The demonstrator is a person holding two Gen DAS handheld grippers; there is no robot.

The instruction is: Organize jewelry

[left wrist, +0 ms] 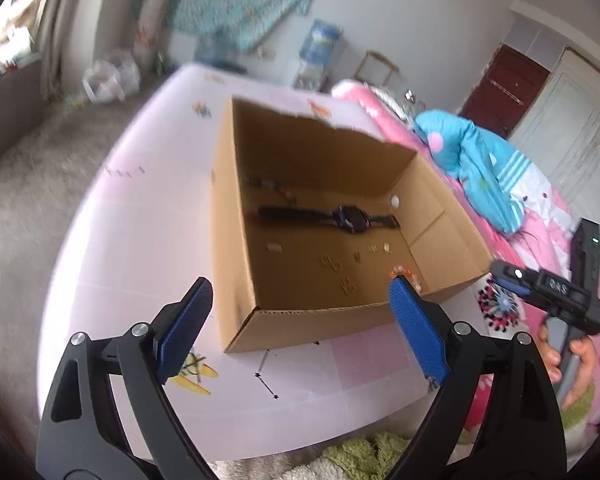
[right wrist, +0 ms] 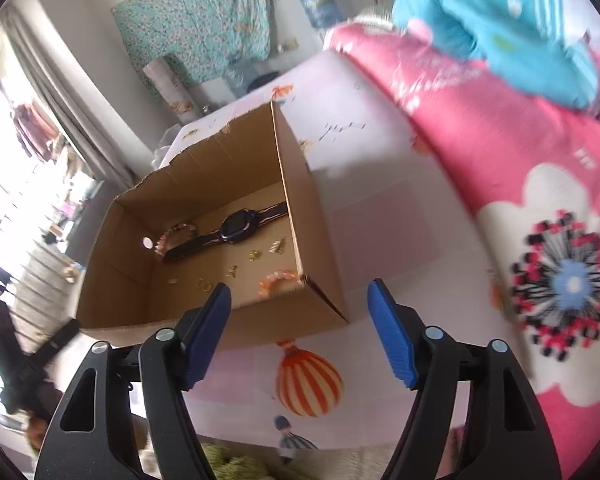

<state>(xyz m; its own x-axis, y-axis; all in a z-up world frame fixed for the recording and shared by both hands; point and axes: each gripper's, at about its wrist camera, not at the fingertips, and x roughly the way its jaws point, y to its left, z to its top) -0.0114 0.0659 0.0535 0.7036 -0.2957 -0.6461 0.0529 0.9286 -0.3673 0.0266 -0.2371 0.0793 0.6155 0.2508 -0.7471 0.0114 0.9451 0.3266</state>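
Note:
An open cardboard box [left wrist: 228,220] stands on a pale printed cover [left wrist: 140,240]. In it lie a dark wristwatch [left wrist: 348,218], several small gold pieces [left wrist: 332,264], a white bead [left wrist: 394,200] and a pink bead bracelet [left wrist: 404,270]. My left gripper [left wrist: 299,280] hovers open over the box's near wall with nothing between its fingers. In the right wrist view the same box [right wrist: 312,220] holds the watch [right wrist: 236,228], one pink bracelet [right wrist: 278,278] by the near corner and another [right wrist: 176,236] beside the strap. My right gripper [right wrist: 299,284] is open and empty above that corner.
A pink flowered quilt [right wrist: 500,160] with a blue garment [left wrist: 472,160] on it lies to the right of the box. A hand [left wrist: 576,356] holds the right gripper's handle. Green fuzzy fabric [left wrist: 364,456] lies at the near edge. Grey floor is on the left.

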